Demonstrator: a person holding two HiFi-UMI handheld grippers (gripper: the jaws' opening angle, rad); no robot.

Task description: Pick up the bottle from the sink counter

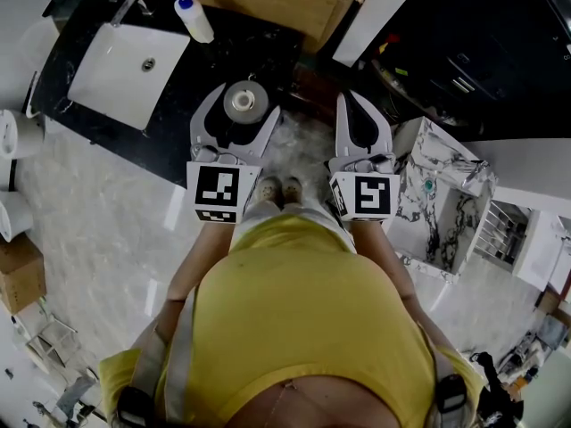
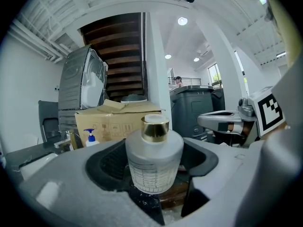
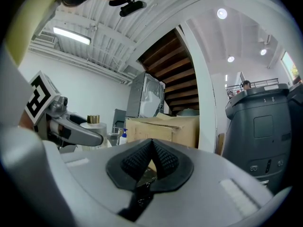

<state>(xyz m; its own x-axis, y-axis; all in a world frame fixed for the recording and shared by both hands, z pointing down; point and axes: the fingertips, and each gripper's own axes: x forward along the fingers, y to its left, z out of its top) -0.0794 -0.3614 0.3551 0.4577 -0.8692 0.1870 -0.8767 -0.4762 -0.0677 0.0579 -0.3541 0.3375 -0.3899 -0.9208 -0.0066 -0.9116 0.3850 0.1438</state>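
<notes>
Between the wide-spread jaws of the left gripper (image 1: 243, 105) sits the bottle (image 2: 154, 155). It is squat, round and frosted, with a shiny gold cap, and its sides lie against the dark ribbed pads. It seems clamped at its broad belly, probably for a steady lift from the glossy black table (image 1: 205, 69) below the jaws. To that gripper's right, the right gripper (image 3: 150, 150) has its jaws pressed together on nothing, likely idle because one grip suffices.

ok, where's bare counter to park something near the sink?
Bare black counter between the sink basin and the gold-capped bottle, and beyond that bottle, right of the pump bottle. Crowded at the basin's back corner: faucet and pump bottle.
</notes>
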